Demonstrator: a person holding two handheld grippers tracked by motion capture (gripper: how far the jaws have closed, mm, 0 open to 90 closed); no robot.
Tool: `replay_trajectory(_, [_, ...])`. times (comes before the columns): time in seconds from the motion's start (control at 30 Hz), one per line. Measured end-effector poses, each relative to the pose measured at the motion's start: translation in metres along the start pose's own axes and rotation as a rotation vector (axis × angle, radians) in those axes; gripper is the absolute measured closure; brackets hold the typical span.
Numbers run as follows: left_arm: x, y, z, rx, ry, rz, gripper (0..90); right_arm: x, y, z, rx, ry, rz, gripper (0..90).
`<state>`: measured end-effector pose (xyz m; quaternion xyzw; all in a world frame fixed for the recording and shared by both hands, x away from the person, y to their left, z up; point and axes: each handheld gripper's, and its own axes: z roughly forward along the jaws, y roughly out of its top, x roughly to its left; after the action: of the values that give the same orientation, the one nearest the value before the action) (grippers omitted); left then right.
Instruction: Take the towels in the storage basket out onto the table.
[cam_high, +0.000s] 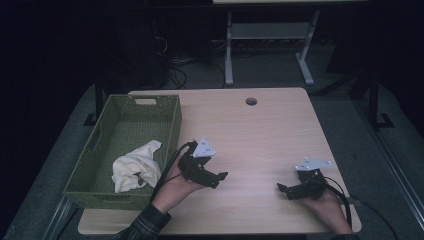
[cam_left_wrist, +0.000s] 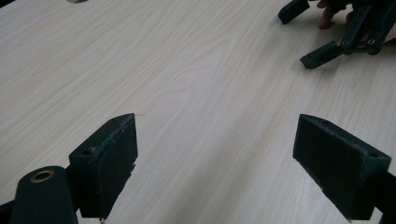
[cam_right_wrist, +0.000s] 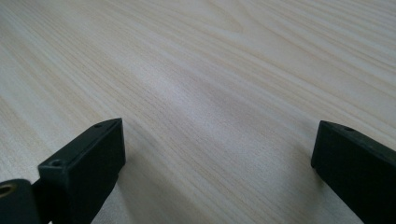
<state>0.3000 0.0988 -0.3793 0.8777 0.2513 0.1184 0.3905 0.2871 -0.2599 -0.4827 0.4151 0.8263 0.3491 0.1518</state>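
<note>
Resting low over the table (cam_high: 260, 130), both grippers are gaping wide and gripping nothing. Beside the basket (cam_high: 172, 125), the left gripper (cam_high: 220, 179) is pointing away from it; the right gripper (cam_high: 283, 190) is waiting well apart. Inside the basket, the cloth (cam_high: 135, 167) is lying crumpled, likely already delivered.

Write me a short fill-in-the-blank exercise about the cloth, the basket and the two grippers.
1. The white cloth lies inside the green ____.
2. The jaws of the left gripper stand ____, with nothing between them.
3. The right gripper points toward the ____ gripper.
4. The basket stands at the table's ____ edge.

Missing words: basket; open; left; left
</note>
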Motion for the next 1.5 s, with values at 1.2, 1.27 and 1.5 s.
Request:
replay_trajectory(1.2, [0.048,0.009,-0.056,-0.055,0.033,-0.044,13.7,0.0,0.0,0.0,-0.003,-0.001,-0.005,2.4])
replay_trajectory(1.27, [0.055,0.005,-0.063,-0.05,0.04,-0.054,13.7,0.0,0.0,0.0,-0.003,0.0,-0.005,2.4])
replay_trajectory(1.5, [0.067,-0.002,-0.075,-0.054,0.063,-0.081,13.7,0.0,0.0,0.0,-0.003,0.0,-0.005,2.4])
